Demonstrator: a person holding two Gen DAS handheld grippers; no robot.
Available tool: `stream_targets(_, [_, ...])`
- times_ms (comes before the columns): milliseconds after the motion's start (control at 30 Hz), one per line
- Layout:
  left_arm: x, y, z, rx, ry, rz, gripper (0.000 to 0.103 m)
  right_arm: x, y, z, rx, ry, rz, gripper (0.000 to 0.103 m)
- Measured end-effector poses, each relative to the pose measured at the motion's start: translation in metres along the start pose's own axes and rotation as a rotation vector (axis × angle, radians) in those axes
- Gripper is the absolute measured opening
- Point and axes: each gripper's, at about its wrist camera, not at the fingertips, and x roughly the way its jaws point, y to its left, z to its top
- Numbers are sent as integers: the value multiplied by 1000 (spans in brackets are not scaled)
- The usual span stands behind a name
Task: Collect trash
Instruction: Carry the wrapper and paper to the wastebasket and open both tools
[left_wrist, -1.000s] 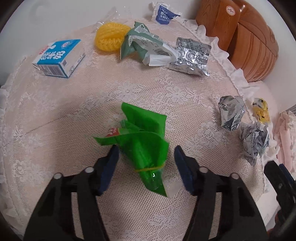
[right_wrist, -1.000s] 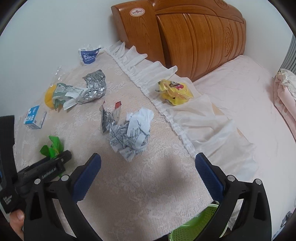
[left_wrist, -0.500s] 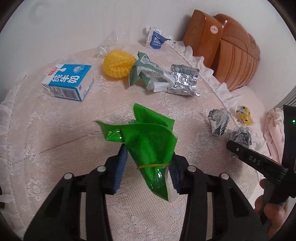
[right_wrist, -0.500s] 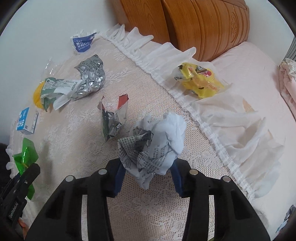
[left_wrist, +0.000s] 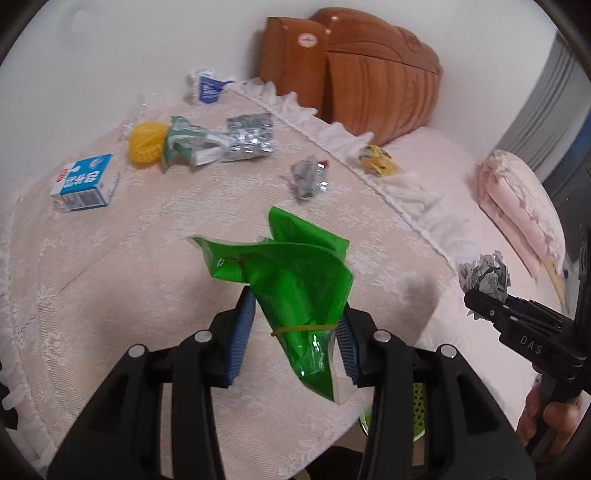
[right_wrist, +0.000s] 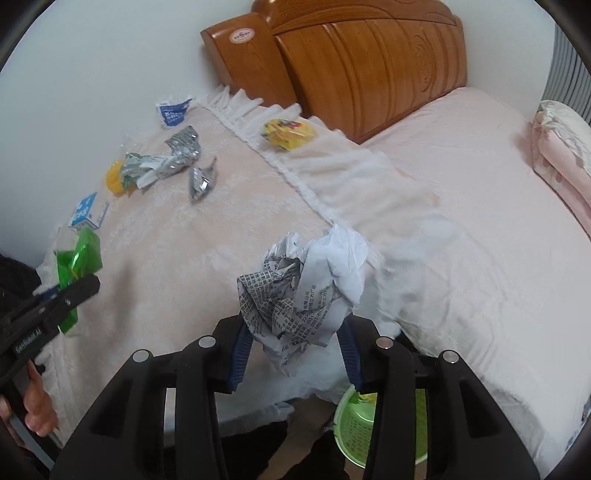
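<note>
Both grippers have lifted clear of the bedspread (left_wrist: 147, 258), jaws clamped on green wrapper (left_wrist: 295, 280) and crumpled paper (right_wrist: 306, 284).

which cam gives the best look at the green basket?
Right wrist: the green basket shows its rim and mesh wall below the right claw, partly hidden by a finger. Left wrist shows only a mesh sliver behind the left claw.

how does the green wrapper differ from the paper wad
The green wrapper is glossy, translucent plastic cinched by a thin yellow band; the paper wad is matte, white-grey printed paper with no tie. The wrapper fans out in flat folds above the left gripper, while the wad is a crumpled ball in the right gripper. Both are clamped between blue-padded fingers, lifted off the lace cover.
</note>
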Motion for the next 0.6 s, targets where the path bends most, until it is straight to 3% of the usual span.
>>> stream_targets(200, [19,-91,-14,236,66,-132,41,-28,-83,-65,144,41,-157,43])
stream_targets(367, [45,-184,-37,511,128,-271,41,-59,-152,-110,308,29,-251,43])
stream_targets(467, [67,-235,-60,643,210,-360,42,-69,-184,-130,368,34,-293,43])
stream_targets(600, [92,-281,-96,754,320,-406,42,-74,-213,-149,414,39,-317,43])
